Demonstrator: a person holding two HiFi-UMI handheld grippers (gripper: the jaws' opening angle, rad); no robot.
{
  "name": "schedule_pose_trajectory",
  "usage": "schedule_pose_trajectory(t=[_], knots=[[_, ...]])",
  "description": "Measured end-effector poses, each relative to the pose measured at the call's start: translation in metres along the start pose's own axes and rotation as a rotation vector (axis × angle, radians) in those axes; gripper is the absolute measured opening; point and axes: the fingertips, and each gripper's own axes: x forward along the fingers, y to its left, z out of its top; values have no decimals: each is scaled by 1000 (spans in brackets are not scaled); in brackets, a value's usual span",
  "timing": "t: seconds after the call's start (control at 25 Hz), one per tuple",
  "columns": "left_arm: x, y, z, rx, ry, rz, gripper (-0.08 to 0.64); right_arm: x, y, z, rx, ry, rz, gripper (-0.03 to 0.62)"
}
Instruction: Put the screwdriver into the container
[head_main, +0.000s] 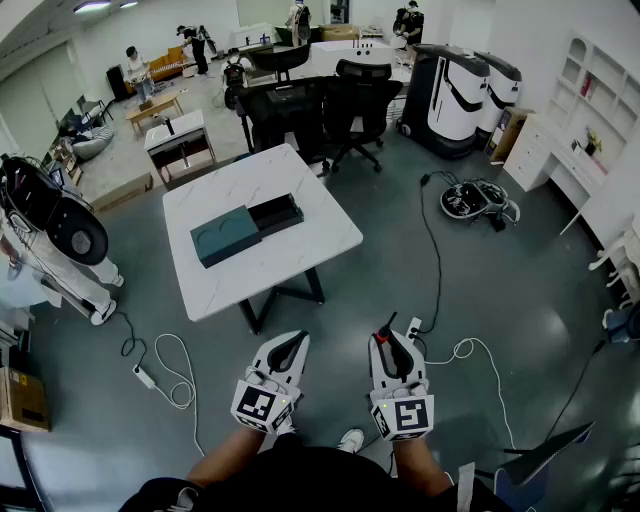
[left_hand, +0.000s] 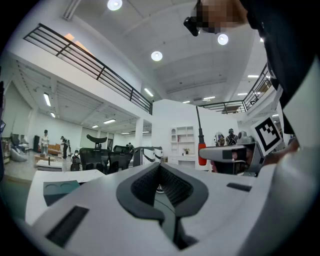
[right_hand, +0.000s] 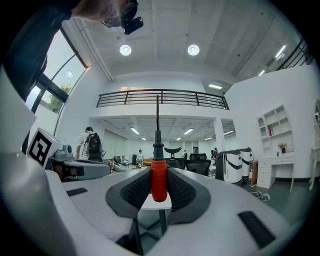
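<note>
A teal container (head_main: 224, 236) with a black tray part (head_main: 277, 215) lies on the white table (head_main: 300, 255), well ahead of both grippers. My right gripper (head_main: 385, 338) is shut on the screwdriver (head_main: 384, 326); its red handle (right_hand: 159, 179) sits between the pads and the black shaft points up past the tips. My left gripper (head_main: 293, 340) is to the left of it at the same height, with its jaws together and nothing in them. The left gripper view shows the container (left_hand: 60, 190) on the table at the left and the screwdriver (left_hand: 202, 150) at the right.
Black office chairs (head_main: 340, 100) stand behind the table. Cables (head_main: 165, 365) and a power strip (head_main: 145, 377) lie on the grey floor at my left, another cable (head_main: 435, 260) at my right. White machines (head_main: 455, 85) stand at the back right, a robot (head_main: 50, 230) at the left.
</note>
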Motion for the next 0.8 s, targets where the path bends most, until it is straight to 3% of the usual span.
schedule_pose_trajectory(t=[0.44, 0.8], knots=[[-5, 9, 5, 16, 3, -18, 6, 11, 12, 3, 18, -14, -6, 107], [-18, 46, 10, 8, -28, -13, 6, 40, 40, 15, 28, -36, -5, 107]])
